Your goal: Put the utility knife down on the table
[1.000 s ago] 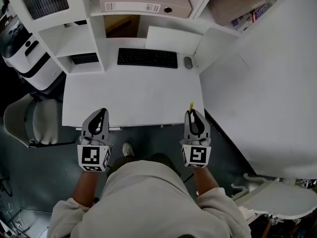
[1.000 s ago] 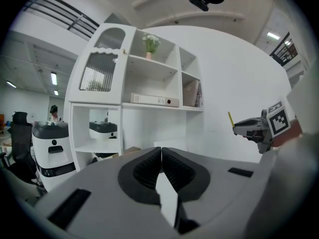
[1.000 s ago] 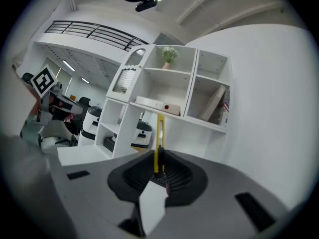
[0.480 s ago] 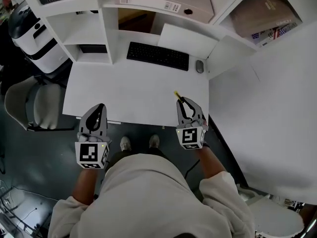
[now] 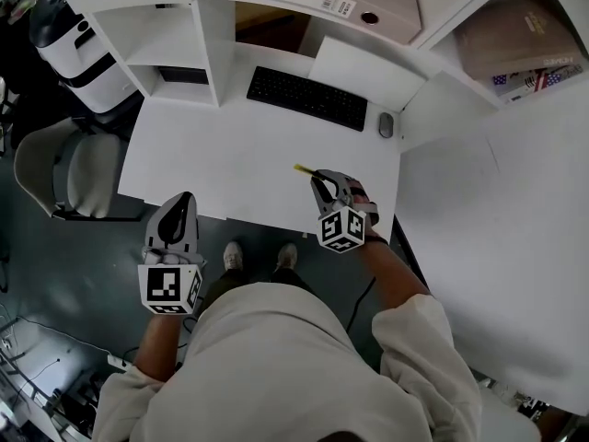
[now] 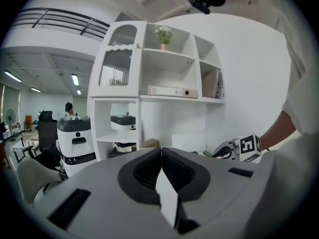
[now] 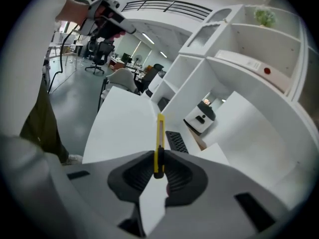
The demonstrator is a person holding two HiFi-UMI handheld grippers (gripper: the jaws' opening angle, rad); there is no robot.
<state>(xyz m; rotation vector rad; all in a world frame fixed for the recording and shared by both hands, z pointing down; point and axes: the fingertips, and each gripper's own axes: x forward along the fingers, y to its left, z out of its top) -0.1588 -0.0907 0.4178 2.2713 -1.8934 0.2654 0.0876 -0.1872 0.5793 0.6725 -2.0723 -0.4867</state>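
Note:
A slim yellow utility knife (image 5: 303, 169) juts left out of my right gripper (image 5: 320, 180), which is shut on it low over the white desk (image 5: 221, 164), near the front right part. In the right gripper view the knife (image 7: 159, 141) stands upright between the dark pads, its tip over the desk surface (image 7: 124, 128). My left gripper (image 5: 182, 206) hangs off the desk's front edge at the left, over the floor. Its jaws (image 6: 161, 156) are shut with nothing between them.
A black keyboard (image 5: 306, 98) and a mouse (image 5: 385, 125) lie at the back of the desk under white shelves (image 5: 175, 35). A grey chair (image 5: 64, 168) stands left of the desk. A white wall panel (image 5: 497, 210) rises at the right.
My right gripper has gone forward and down over the desk and rolled, so the knife now points left. The left gripper has stayed by the front edge.

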